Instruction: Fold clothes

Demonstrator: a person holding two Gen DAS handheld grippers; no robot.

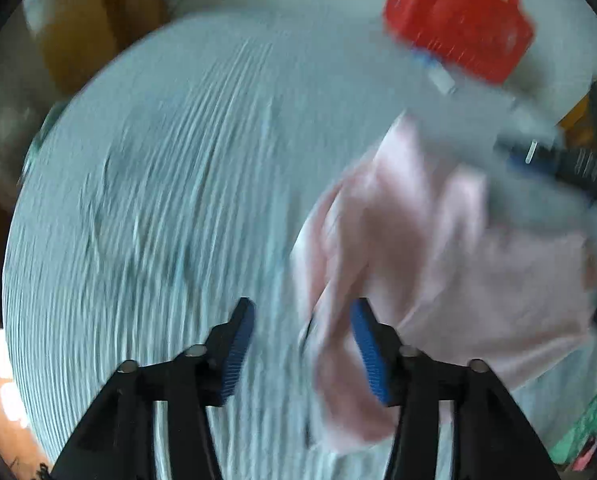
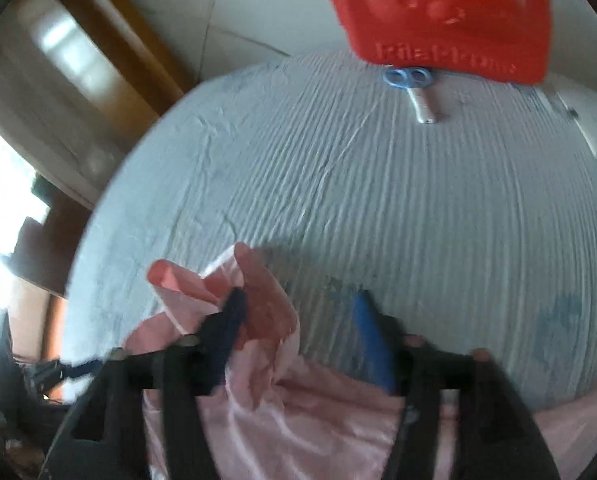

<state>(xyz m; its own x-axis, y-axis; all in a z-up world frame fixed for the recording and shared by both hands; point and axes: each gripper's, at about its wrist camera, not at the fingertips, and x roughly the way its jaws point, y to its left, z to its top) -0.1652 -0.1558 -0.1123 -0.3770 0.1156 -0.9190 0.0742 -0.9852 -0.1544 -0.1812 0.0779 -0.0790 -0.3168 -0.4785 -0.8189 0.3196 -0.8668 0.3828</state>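
A pale pink garment point(image 1: 458, 260) lies crumpled on the light blue ribbed sheet point(image 1: 158, 200), right of centre in the blurred left wrist view. My left gripper point(image 1: 302, 302) is open, and a fold of the pink cloth hangs against its right pad only. In the right wrist view the pink garment point(image 2: 298, 420) bunches up under and around my right gripper point(image 2: 298, 296). That gripper is open wide, with cloth draped over its left finger point(image 2: 230, 320) and its right pad bare. A smeared grey and blue shape point(image 1: 530, 156) hovers over the garment's far edge.
A red plastic box point(image 2: 438, 12) sits at the sheet's far edge, with a small blue ring and white stick point(image 2: 414, 84) in front of it. Wooden furniture point(image 2: 110, 40) stands to the left beyond the sheet point(image 2: 378, 200). Green fabric point(image 1: 590, 420) shows at the lower right.
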